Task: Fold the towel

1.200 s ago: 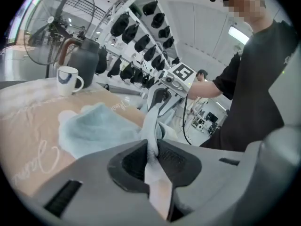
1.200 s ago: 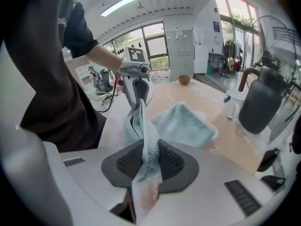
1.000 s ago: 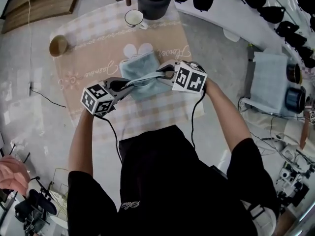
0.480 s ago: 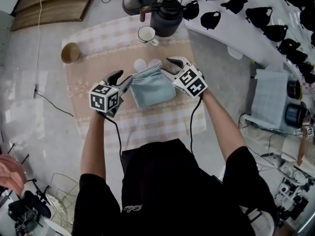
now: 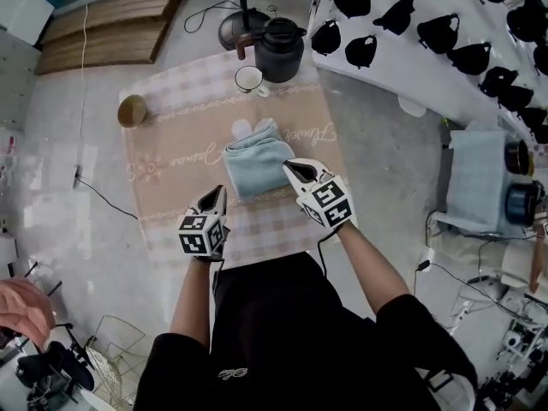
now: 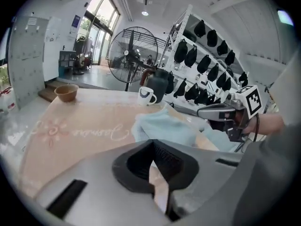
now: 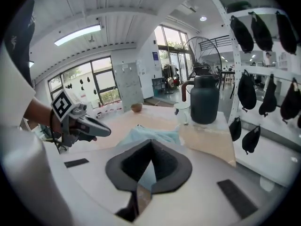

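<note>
A light blue towel [image 5: 256, 167] lies folded in a neat rectangle on the beige checked tablecloth [image 5: 171, 157]. My left gripper [image 5: 218, 193] hovers near the towel's front left corner, apart from it, jaws shut and empty. At the towel's front right edge my right gripper [image 5: 290, 169] is also shut with nothing in it. From the left gripper view the towel [image 6: 164, 126] lies beyond the closed jaws of the left gripper [image 6: 151, 149], with the right gripper [image 6: 220, 112] off to the side. The right gripper view shows the towel [image 7: 151, 134] ahead and the left gripper [image 7: 91, 128] to its left.
At the cloth's far edge stand a black kettle [image 5: 280, 48] and a white cup [image 5: 249, 79]. A wooden bowl [image 5: 132, 110] sits at the far left corner. A fan base [image 5: 241, 26] stands behind the table. A shelf with black caps [image 5: 411, 32] runs along the right.
Both grippers have let go of the towel, drawn back toward the person and shut. The towel now lies folded and flat on the cloth.
</note>
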### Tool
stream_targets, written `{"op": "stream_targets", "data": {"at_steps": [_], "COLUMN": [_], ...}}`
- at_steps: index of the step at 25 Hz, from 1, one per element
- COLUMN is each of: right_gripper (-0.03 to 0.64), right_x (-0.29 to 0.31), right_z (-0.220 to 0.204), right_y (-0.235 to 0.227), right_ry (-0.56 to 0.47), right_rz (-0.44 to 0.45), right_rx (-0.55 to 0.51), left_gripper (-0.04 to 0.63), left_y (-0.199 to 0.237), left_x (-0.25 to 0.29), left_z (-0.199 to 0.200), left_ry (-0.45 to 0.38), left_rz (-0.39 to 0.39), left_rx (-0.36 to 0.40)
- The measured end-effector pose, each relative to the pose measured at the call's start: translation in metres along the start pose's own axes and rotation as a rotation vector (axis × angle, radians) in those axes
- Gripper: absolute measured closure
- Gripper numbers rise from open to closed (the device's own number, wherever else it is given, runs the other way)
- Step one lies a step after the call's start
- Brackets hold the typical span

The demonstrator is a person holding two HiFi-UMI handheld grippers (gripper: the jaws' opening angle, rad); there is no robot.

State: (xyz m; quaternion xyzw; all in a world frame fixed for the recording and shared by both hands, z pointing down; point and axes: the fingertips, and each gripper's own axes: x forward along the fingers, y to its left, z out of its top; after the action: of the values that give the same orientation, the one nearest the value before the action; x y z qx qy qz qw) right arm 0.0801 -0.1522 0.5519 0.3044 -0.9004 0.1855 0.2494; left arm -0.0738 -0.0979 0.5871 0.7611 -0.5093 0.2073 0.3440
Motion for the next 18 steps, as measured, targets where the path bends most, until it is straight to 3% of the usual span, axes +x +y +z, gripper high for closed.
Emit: {"op": "stream_targets", "data": {"at_steps": [6, 10, 15, 18], "right_gripper": [0.617, 0.617, 0.617, 0.615], "right_x": [-0.015, -0.024, -0.036, -0.044], "right_z": [-0.036, -0.032, 0.038, 0.104], "right_y": [0.049, 0.071, 0.088, 0.099], "right_ry": [0.017, 0.023, -0.087, -0.181], "right_rz": [0.006, -0.017, -0.067, -0.1], "right_rx": [0.041, 0.019, -0.02, -0.052], "left_gripper": [0.591, 0.591, 0.591, 0.591], "left_y": [-0.047, -0.045, -0.046, -0.042], "left_x": [-0.034, -0.054, -0.083, -0.125], "left_z": [-0.04, -0.036, 0.036, 0.108], "left_ry": [0.021, -0.005, -0.16, -0.31], "left_rz": [0.017, 0.033, -0.015, 0.02], "left_rx": [-0.012, -0.004, 0.024, 0.085]}}
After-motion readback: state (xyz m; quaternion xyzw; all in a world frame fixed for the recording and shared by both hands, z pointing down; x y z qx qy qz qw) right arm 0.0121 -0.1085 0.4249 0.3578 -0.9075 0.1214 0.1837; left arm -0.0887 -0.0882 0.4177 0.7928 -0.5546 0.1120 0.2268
